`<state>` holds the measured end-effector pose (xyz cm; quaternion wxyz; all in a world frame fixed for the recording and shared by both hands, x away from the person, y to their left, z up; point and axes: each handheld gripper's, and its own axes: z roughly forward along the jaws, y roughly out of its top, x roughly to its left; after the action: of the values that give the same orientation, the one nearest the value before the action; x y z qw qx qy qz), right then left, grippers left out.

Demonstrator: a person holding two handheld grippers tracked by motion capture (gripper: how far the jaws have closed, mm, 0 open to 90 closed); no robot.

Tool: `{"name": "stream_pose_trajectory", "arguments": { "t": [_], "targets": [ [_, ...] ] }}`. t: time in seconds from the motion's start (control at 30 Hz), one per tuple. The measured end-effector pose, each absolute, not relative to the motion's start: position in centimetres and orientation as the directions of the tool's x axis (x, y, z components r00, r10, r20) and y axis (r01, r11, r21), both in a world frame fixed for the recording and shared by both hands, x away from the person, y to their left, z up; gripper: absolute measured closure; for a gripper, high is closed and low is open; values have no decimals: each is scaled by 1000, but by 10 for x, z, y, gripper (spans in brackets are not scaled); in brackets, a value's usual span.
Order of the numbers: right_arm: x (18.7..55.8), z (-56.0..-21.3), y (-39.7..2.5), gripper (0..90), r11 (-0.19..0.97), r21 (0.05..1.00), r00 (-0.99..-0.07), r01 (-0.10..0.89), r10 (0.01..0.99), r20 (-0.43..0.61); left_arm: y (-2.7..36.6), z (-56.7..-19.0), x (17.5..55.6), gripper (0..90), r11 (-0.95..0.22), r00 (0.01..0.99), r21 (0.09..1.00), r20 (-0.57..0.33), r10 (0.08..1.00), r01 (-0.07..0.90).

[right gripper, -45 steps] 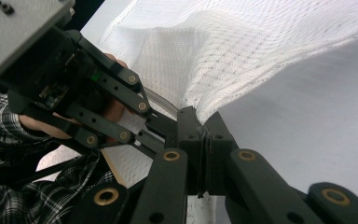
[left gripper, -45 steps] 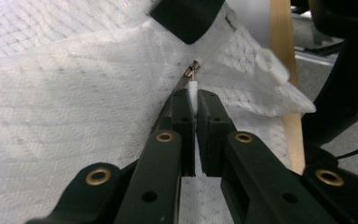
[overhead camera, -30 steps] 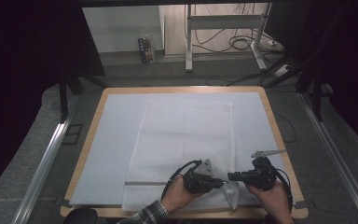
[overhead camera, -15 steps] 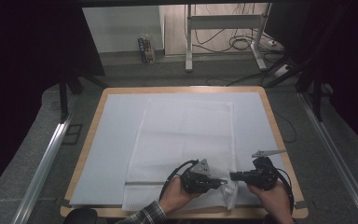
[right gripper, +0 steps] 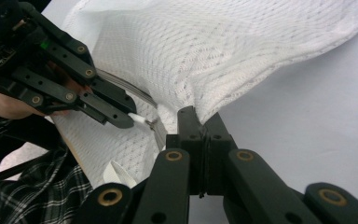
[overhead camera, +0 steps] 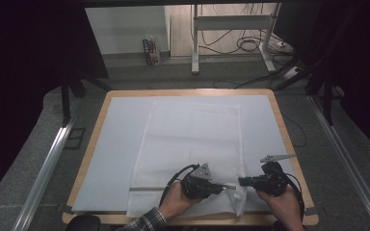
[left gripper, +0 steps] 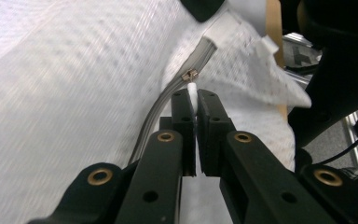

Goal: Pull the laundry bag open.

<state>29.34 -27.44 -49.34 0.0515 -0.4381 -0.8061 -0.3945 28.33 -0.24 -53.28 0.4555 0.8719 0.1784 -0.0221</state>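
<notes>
Left tool pinches the white pull tab of the zipper on a white mesh laundry bag. Just beside it, the right tool is pressed together on a fold of the bag's mesh. That corner of the bag lifts off the worktop near its front edge, towards the right corner.

Dim dark surroundings, bright table, blurred close-ups.

Your left gripper, black jaws with brass-ringed screw holes, grey three-cornered plate on top, black cable looping behind; your right gripper, matching black; plaid sleeve behind the left.
</notes>
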Motion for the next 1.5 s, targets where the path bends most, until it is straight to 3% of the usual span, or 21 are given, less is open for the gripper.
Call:
{"name": "stream_pose_trajectory", "arguments": {
  "t": [1.5],
  "targets": [
    [292, -493, -281, 876, 307, 589, -616, 748, 653, 441, 54, -535, 278, 874, -528, 906, 755, -210, 367, 389]
  ]
}}
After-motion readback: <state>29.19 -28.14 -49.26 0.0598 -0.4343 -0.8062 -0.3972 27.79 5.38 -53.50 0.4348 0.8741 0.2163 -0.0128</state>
